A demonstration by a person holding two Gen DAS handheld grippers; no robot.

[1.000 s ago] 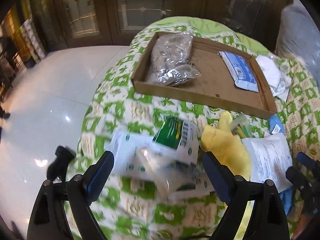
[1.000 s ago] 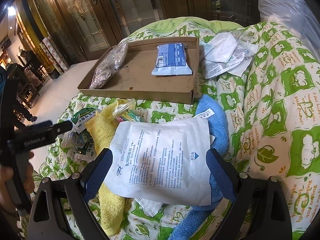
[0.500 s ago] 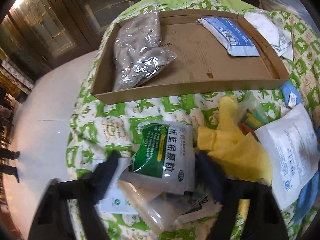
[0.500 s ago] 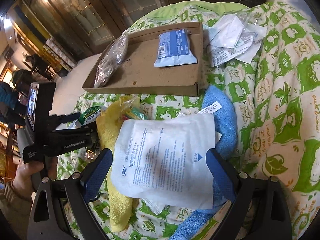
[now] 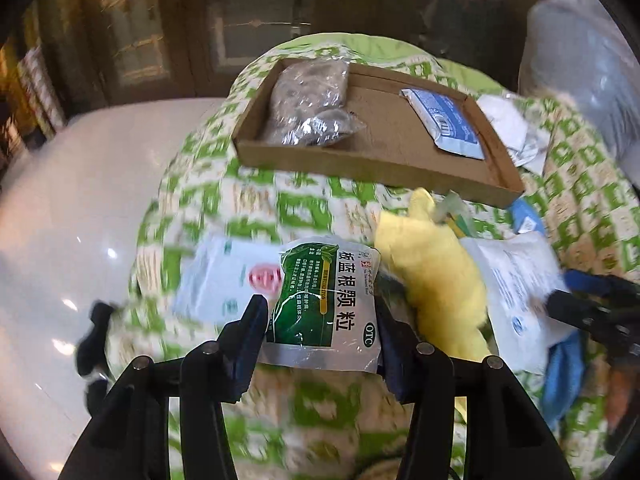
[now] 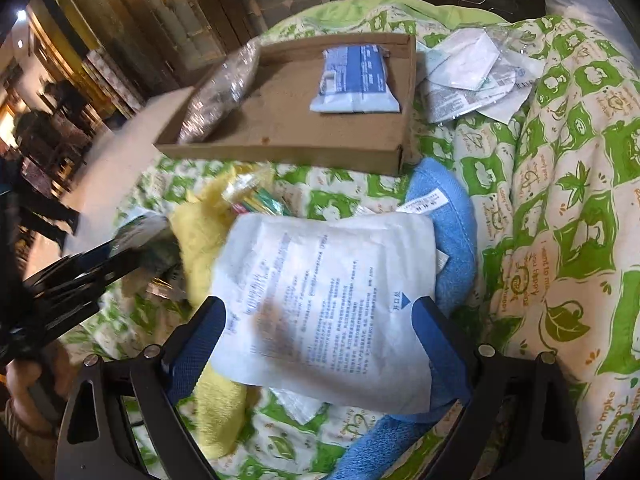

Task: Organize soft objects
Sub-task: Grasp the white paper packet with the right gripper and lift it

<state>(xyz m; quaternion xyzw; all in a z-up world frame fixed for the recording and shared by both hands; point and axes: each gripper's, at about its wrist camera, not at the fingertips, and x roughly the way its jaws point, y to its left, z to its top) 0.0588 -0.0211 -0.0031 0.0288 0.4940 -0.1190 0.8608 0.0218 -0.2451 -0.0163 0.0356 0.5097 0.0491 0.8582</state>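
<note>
My left gripper (image 5: 318,320) has a green and white medicine sachet (image 5: 324,300) between its closing jaws, and both pads press on the sachet's sides. It hangs just above the quilt. In the right wrist view the same sachet (image 6: 148,236) shows blurred at the left. My right gripper (image 6: 320,316) is open, its fingers on either side of a large white printed pouch (image 6: 332,300). The pouch lies on a yellow cloth (image 6: 200,236) and a blue towel (image 6: 452,220). Further back is a shallow cardboard tray (image 5: 360,164) holding a clear bag of grey stuff (image 5: 308,108) and a blue packet (image 5: 444,120).
A green and white quilt (image 6: 560,200) covers the rounded surface, which drops to a glossy white floor (image 5: 60,220) on the left. Another white packet (image 5: 224,276) lies under the sachet. Bagged white masks (image 6: 468,68) sit right of the tray. A small bag of coloured sticks (image 6: 256,196) rests by the yellow cloth.
The left jaws have narrowed from wide open onto the green sachet, which has come up off the pile of packets. The right gripper has stayed over the white pouch.
</note>
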